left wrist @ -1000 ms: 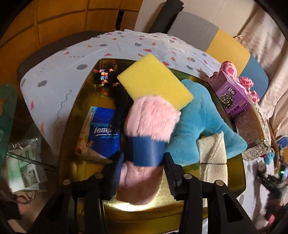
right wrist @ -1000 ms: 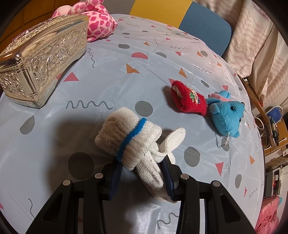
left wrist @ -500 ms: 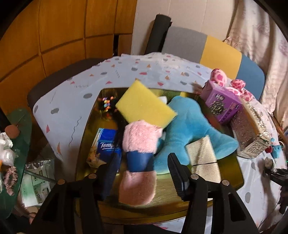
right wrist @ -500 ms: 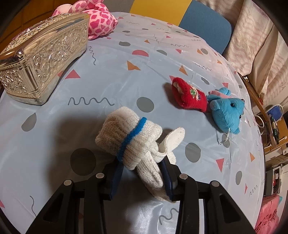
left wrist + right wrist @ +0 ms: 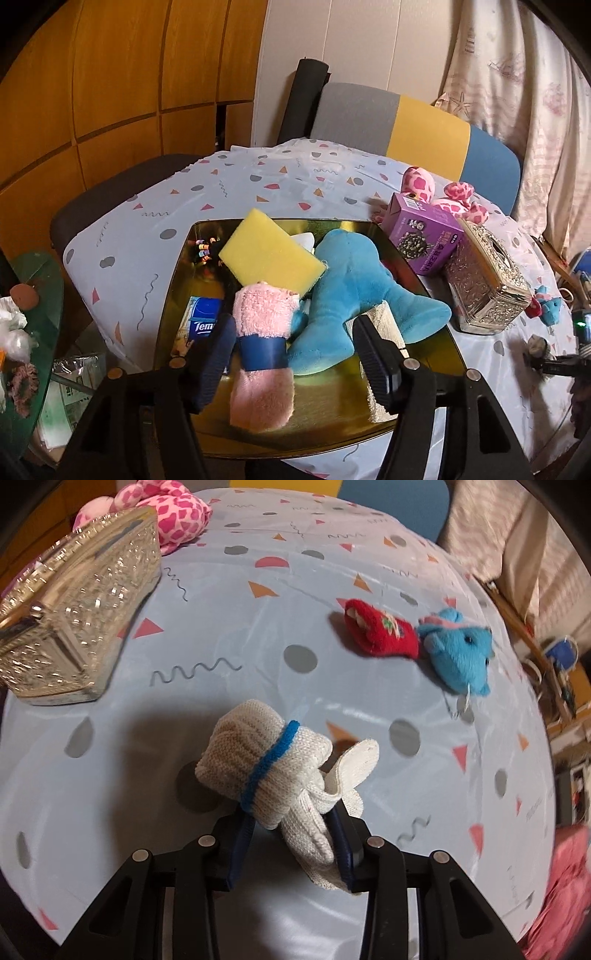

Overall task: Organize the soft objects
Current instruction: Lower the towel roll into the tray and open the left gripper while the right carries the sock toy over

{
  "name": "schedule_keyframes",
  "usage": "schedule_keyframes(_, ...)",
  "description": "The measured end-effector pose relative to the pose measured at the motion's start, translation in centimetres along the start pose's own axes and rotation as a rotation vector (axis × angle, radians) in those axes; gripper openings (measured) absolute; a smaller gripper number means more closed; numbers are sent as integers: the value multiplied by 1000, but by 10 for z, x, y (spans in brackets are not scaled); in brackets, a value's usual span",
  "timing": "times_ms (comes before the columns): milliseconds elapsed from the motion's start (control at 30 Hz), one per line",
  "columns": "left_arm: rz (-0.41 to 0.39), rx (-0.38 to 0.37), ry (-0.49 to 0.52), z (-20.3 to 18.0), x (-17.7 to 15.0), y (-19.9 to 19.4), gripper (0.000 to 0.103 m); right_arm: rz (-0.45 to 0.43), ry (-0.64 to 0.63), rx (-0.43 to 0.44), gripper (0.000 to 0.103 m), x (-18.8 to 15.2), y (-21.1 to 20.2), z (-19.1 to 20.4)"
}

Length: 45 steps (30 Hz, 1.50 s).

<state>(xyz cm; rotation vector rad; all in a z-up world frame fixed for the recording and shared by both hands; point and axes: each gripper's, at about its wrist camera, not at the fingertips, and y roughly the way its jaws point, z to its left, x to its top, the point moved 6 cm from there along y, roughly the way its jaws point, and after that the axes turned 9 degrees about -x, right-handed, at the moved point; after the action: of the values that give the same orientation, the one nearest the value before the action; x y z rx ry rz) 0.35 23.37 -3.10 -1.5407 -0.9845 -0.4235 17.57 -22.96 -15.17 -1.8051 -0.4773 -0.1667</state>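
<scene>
Left tool (image 5: 291,354), jaws opening, clears the fluffy pink sock roll (image 5: 264,354) lying in the gold tray (image 5: 177,295); right tool (image 5: 291,840) grips a white knitted sock bundle (image 5: 273,768), bound there next, likely.

patterned tablecloth (image 5: 258,184) carrying gold tray (image 5: 177,295), purple box (image 5: 421,236), silver box (image 5: 487,284), red sock (image 5: 380,635) & sm blue plush (image 5: 461,657).

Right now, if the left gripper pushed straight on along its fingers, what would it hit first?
Most likely the pink fuzzy sock lying on the gold tray. It sits between the opening jaws of the left gripper, untouched, with the blue plush just beyond; depth is uncertain.
</scene>
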Motion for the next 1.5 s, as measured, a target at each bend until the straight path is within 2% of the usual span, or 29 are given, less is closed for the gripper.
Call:
schedule_keyframes(200, 0, 0, -16, 7, -4, 1, 66, 22, -40, 44, 37, -11, -14, 23)
schedule_keyframes(300, -2, -3, -26, 10, -4, 0, 66, 33, -38, 100, 36, -20, -26, 33)
schedule_keyframes(367, -9, 0, -29, 13, -4, -1, 66, 7, -59, 124, 35, -25, -41, 40)
schedule_keyframes(500, -20, 5, -41, 19, -3, -3, 72, -82, -88, 269, 35, -25, -87, 65)
schedule_keyframes(600, -34, 12, -62, 26, 0, -5, 72, -190, -182, 358, 35, -17, -133, 109)
schedule_keyframes(733, -65, 42, -93, 41, 5, -14, 72, -288, -318, 481, 35, -5, -181, 191)
schedule_keyframes(867, -87, 75, -116, 57, 9, -25, 72, -328, -465, 583, 36, -3, -213, 271)
schedule_keyframes(967, -97, 100, -133, 71, 9, -31, 72, -351, -584, 606, 36, -7, -224, 321)
schedule_keyframes(1033, -102, 112, -150, 79, 8, -34, 72, -335, -665, 607, 37, -10, -218, 351)
schedule_keyframes(1133, -104, 129, -168, 90, 5, -36, 72, -297, -747, 566, 41, -21, -196, 380)
schedule_keyframes(1267, -96, 135, -177, 96, 2, -35, 73, -262, -792, 547, 56, -31, -172, 395)
schedule_keyframes(1300, -92, 134, -177, 96, 1, -34, 74, -262, -784, 560, 57, -31, -173, 394)
schedule_keyframes(1367, -88, 132, -176, 95, 0, -33, 74, -251, -768, 604, 77, -31, -176, 390)
schedule_keyframes(1400, -89, 133, -174, 95, 1, -32, 74, -254, -757, 625, 81, -29, -180, 386)
schedule_keyframes(1500, -95, 128, -173, 92, 3, -32, 74, -273, -721, 664, 84, -21, -195, 379)
